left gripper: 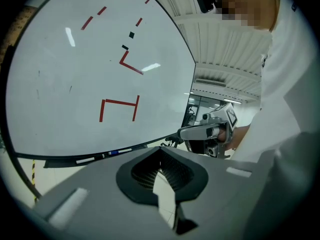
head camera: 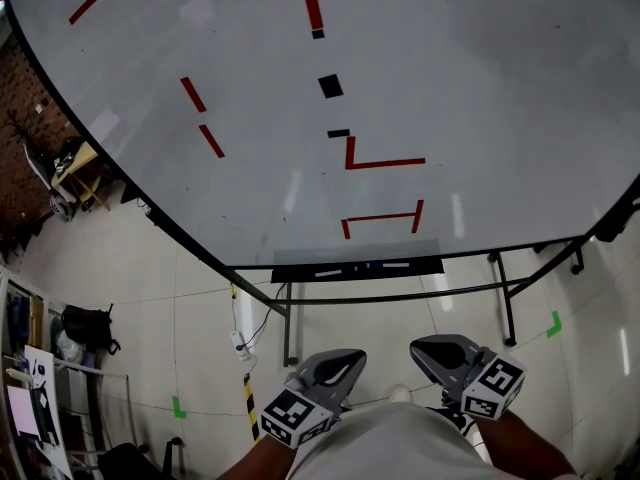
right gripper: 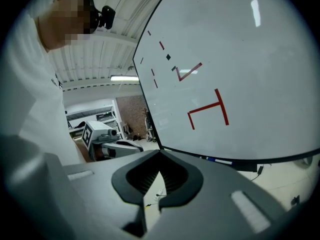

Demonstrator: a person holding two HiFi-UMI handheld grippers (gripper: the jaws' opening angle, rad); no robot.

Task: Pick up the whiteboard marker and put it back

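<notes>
We look steeply down from the head on the large white board with red tape marks (head camera: 450,58); both gripper views share it, facing upward from low beside our body.

Whiteboard (head camera: 480,88) runs off the head view's top and sides. Markers (head camera: 375,265) on its tray (head camera: 290,273), too small to tell apart.

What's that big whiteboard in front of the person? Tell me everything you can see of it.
The whiteboard is a large, glossy white panel in a thin dark frame, upright on a dark metal stand on the tiled floor. Red strokes and small black squares mark it. A dark tray along its bottom edge holds markers. Nothing else touches it.
</notes>
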